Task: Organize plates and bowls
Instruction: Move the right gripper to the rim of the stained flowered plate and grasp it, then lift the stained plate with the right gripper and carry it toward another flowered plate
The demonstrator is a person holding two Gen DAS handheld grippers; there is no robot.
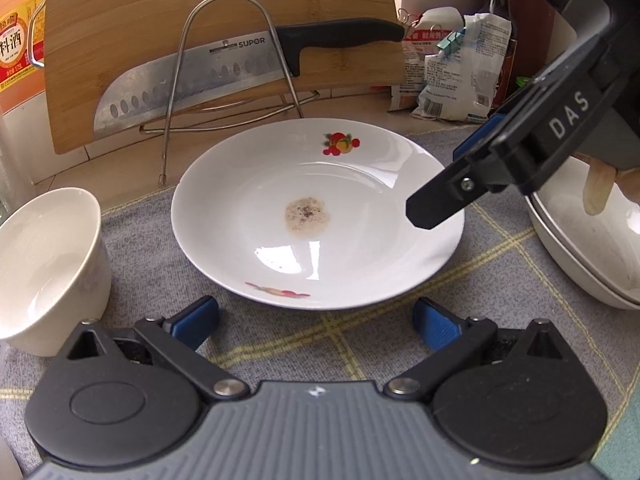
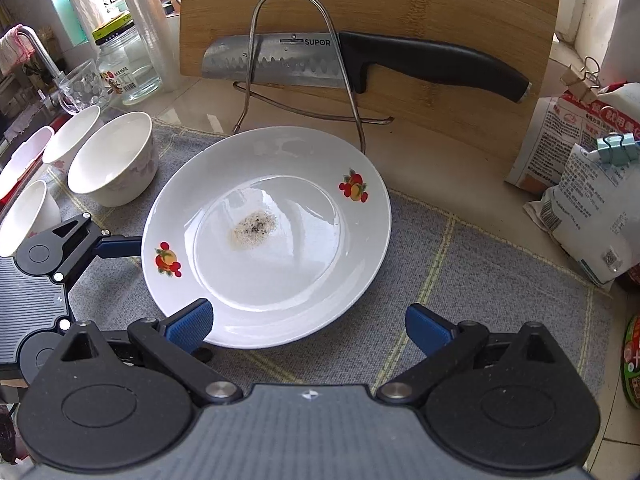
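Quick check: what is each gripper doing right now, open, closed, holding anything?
Left gripper: open, holding nothing, facing the plate.
Right gripper: open, holding nothing, one of its fingers over the plate's near rim.

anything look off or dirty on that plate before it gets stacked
Yes. The white plate has a brownish, speckled patch of residue dried in the middle of its well, while the bowls to its left look clean. Nothing appears chipped, tipped or spilled onto the grey cloth.
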